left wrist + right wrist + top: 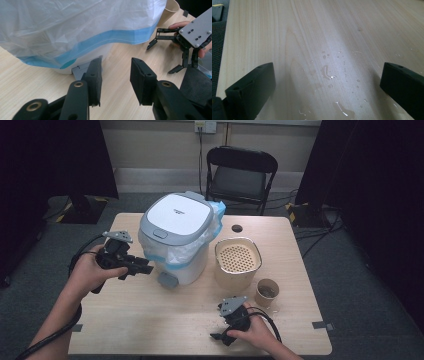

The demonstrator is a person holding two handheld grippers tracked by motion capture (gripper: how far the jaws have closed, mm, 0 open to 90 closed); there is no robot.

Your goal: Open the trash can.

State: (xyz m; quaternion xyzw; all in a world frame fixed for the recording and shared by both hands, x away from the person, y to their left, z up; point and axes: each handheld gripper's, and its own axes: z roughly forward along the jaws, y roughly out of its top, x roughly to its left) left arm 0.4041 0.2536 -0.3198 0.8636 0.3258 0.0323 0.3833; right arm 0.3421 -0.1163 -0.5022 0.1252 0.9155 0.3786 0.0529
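A white pedal bin [175, 237] with a grey lid stands at the middle of the table, lined with a white plastic bag [75, 27] that has a blue band. Its grey pedal [167, 280] juts out at the front. My left gripper [140, 271] hovers just left of the bin's front and points at the pedal. In the left gripper view, my left gripper [116, 65] is open with nothing between its jaws, and the pedal [81, 68] lies just behind the left jaw. My right gripper [220, 338] rests near the table's front edge; my right gripper [328, 72] stands wide open over bare wood.
A beige container [237, 262] with a perforated insert stands right of the bin, and a small paper cup [266, 293] sits in front of it. Drops of liquid [329, 75] wet the wood by the right gripper. A black folding chair [241, 175] stands behind the table.
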